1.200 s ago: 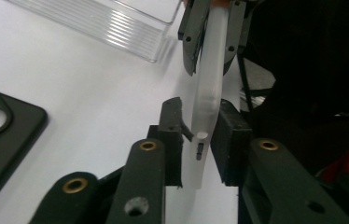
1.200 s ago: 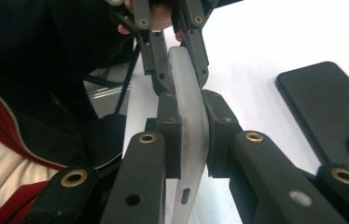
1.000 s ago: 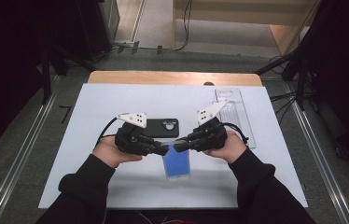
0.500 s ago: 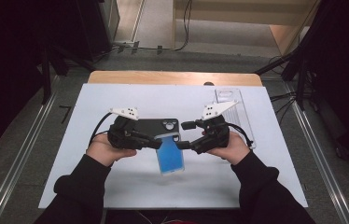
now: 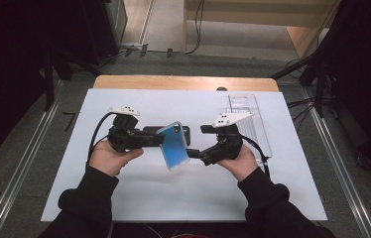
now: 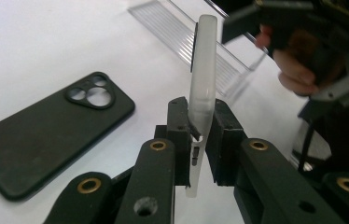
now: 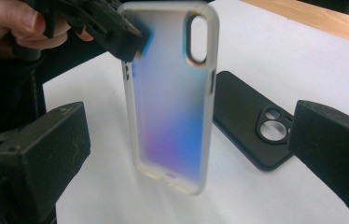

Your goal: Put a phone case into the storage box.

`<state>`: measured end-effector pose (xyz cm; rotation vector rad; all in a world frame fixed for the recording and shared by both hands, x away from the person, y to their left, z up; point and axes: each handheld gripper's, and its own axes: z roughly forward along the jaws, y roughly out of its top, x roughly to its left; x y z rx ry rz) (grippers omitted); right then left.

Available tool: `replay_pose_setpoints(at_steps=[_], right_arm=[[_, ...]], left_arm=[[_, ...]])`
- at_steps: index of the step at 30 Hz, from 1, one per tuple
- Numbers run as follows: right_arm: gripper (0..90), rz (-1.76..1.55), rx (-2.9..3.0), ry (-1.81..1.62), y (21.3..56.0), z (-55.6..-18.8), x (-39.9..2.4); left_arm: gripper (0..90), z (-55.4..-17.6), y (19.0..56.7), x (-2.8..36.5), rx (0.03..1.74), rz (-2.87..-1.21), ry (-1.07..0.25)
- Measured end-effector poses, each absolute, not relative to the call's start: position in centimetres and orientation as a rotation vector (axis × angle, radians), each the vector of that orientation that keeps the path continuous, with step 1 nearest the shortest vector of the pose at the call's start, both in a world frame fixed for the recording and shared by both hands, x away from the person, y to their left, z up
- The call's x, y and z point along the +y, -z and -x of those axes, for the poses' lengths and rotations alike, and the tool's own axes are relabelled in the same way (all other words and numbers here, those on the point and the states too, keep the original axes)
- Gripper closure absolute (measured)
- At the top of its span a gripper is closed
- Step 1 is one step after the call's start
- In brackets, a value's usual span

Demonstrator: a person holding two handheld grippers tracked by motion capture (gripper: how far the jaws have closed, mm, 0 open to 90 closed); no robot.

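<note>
A translucent phone case [image 5: 175, 146] with a blue-violet sheen hangs above the white table, tilted on edge. My left gripper [image 5: 157, 141] is shut on its upper side edge; in the left gripper view the pads [image 6: 180, 126] pinch the thin rim of the case [image 6: 204, 70]. My right gripper [image 5: 193, 153] has just been opening. Its jaws now stand wide apart on either side of the case [image 7: 172, 102] without touching it. A black phone case [image 6: 46, 130] with a camera cut-out lies flat on the table behind, partly hidden in the high view.
A clear ribbed plastic tray [image 5: 248, 116] lies at the back right of the white table sheet [image 5: 124, 188]. A wooden strip [image 5: 183, 83] runs along the far edge. Metal rails flank the table on both sides.
The right gripper has let go of the case and opened wide. The left gripper has lifted the case slightly and tilted it more upright.
</note>
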<state>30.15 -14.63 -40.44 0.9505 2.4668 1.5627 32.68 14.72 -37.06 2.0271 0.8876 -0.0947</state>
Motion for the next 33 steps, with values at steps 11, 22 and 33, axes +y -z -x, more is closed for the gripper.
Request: replay_pose_setpoints(at_steps=[11,22,33], right_arm=[[0.0,-1.088,2.325,-1.549,41.3,-29.1,-12.7],[0.0,-1.135,2.249,-1.448,42.6,-28.1,-10.1],[0.0,-1.169,2.227,-1.404,42.9,-28.2,-8.9]], left_arm=[[81.6,-32.3,36.7,14.0,0.991,-2.0,0.053],[81.6,-31.4,36.5,12.4,1.028,-2.035,0.033],[81.6,-31.1,36.7,11.4,1.033,-2.04,0.045]])
